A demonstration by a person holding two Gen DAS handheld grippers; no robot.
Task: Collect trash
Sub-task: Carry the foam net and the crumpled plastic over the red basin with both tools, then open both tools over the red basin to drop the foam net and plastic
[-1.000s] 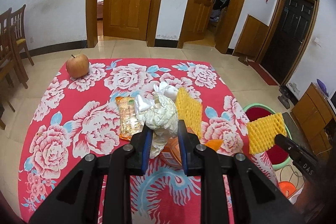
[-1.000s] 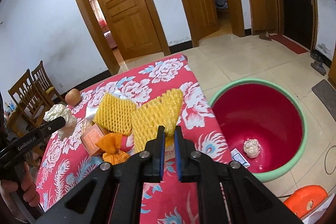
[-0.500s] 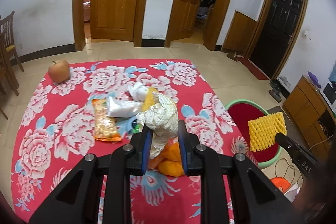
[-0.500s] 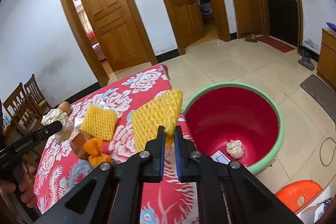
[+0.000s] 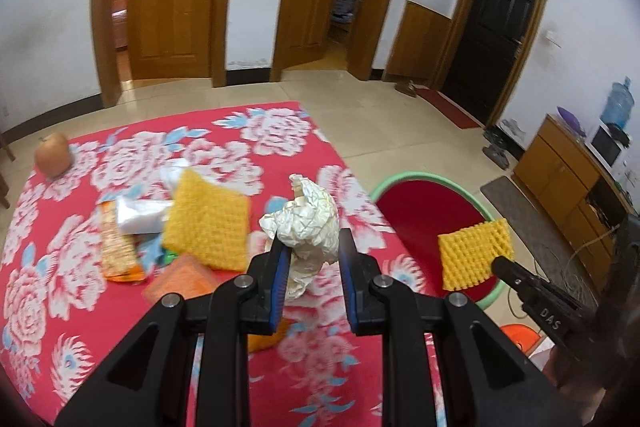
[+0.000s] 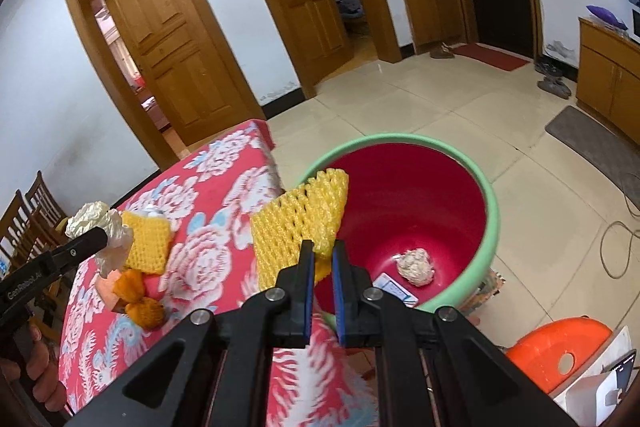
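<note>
A red floral tablecloth (image 5: 100,267) covers the table on the left; at its right edge on the floor stands a red basin (image 6: 420,203) with a green rim, holding a crumpled wad (image 6: 416,261) and a small card. The right gripper (image 6: 320,267) is clenched on a yellow foam net (image 6: 298,223), held over the basin's near-left rim, its long axis slanting up to the right. The left gripper (image 5: 312,267) grasps crumpled white paper (image 5: 306,223) above the cloth, its peak pointing up. Left of it lie another foam net (image 5: 206,223), wrappers and, far left, an apple (image 5: 53,159).
</note>
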